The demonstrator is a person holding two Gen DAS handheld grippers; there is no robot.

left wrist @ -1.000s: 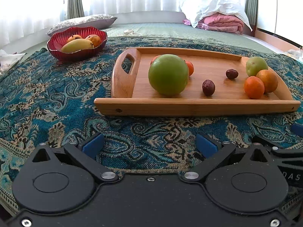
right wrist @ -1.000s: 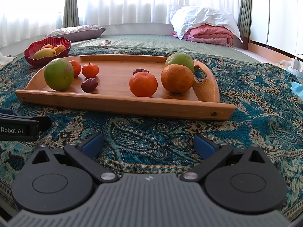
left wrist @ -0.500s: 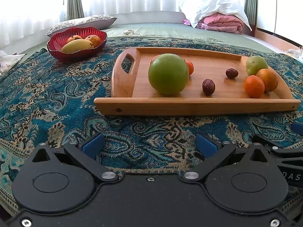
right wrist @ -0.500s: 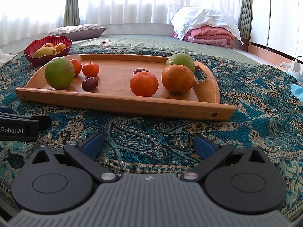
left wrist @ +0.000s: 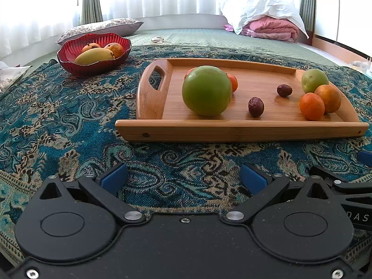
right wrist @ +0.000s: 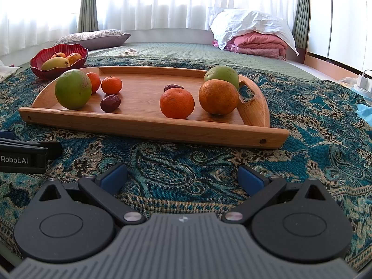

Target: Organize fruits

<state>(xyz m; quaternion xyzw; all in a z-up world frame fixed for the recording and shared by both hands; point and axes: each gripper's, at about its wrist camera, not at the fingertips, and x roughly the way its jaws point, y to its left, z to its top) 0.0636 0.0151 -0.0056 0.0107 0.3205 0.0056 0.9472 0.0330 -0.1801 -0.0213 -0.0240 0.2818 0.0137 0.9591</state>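
Left wrist view: red bowl [left wrist: 93,55] sits beyond wooden tray [left wrist: 241,132].

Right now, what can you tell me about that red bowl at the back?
The red bowl looks like glossy glass or plastic, with ribbed walls and a wavy, scalloped rim. It sits upright on the blue patterned cloth, apart from the wooden tray and beyond its handle end, in front of a flowered pillow. Inside lie a yellow-green mango and two smaller orange-red fruits behind it. Neither gripper touches it.
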